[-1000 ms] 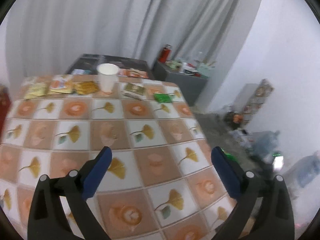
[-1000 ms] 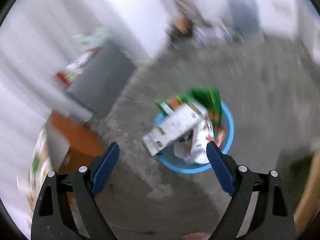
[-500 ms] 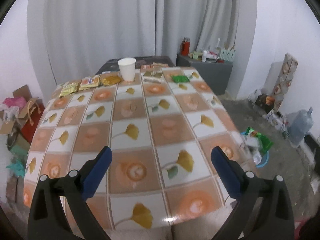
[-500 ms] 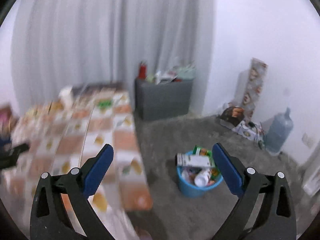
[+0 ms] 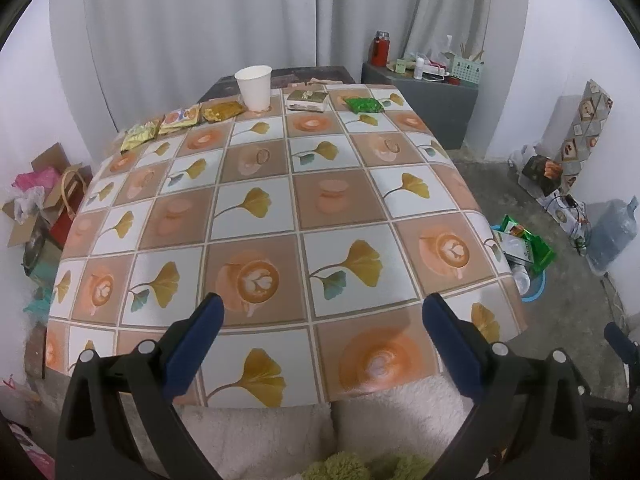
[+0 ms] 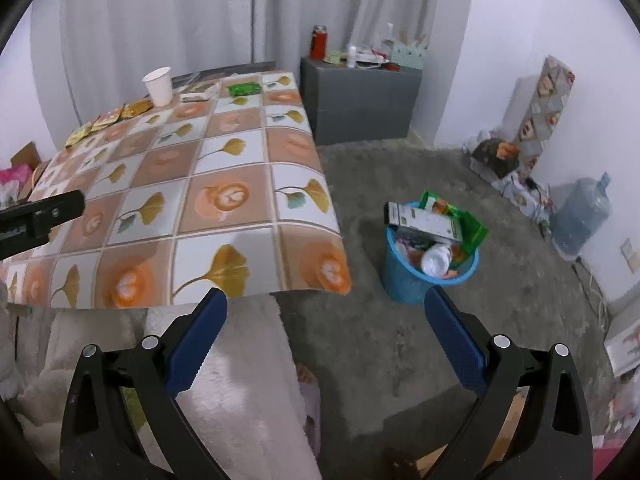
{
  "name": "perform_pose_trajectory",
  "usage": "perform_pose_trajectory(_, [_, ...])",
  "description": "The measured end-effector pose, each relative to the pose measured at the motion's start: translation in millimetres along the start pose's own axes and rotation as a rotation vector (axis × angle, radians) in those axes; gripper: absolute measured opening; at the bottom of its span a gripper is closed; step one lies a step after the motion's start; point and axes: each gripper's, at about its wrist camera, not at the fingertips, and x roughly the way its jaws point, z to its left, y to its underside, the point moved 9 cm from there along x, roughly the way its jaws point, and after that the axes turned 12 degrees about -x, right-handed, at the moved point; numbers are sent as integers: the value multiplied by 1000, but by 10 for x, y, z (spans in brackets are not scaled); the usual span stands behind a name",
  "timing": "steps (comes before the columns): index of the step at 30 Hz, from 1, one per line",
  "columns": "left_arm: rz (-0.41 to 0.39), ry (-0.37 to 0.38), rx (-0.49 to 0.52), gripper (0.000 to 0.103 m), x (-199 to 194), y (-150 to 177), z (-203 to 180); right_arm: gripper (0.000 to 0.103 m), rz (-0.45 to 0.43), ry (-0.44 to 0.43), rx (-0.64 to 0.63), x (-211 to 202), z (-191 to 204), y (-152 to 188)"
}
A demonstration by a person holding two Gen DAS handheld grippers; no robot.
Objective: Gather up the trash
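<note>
1. Blue-padded fingers of the left gripper (image 5: 320, 332) are held spread wide apart over the near edge of the table covered in a ginkgo-leaf and coffee-cup patterned oilcloth (image 5: 256, 240); nothing is held between them.
2. Equally spread and empty, the right gripper (image 6: 324, 328) is held past the table's near right corner, above the grey floor (image 6: 400, 184).
3. A white paper cup (image 5: 253, 87) is seen upright at the table's far edge.
4. Left of the cup, three yellow and orange snack packets (image 5: 176, 122) are laid in a row.
5. Right of the cup, a flat brown-and-white carton (image 5: 307, 100) and a green wrapper (image 5: 364, 105) are laid.
6. A round blue plastic bin (image 6: 404, 276), heaped with boxes and wrappers, is placed on the floor well apart from the table's right side.
</note>
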Motion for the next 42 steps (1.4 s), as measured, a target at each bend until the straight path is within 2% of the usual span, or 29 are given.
perform_pose_trajectory(16, [-27,-49,44,97,4,-37,-63,95,6,80,43,-76,-303,44])
perform_pose_trajectory(42, [-13,-54,51,97,67,-37,-27,95,-1,81,35,-93,-352,-41])
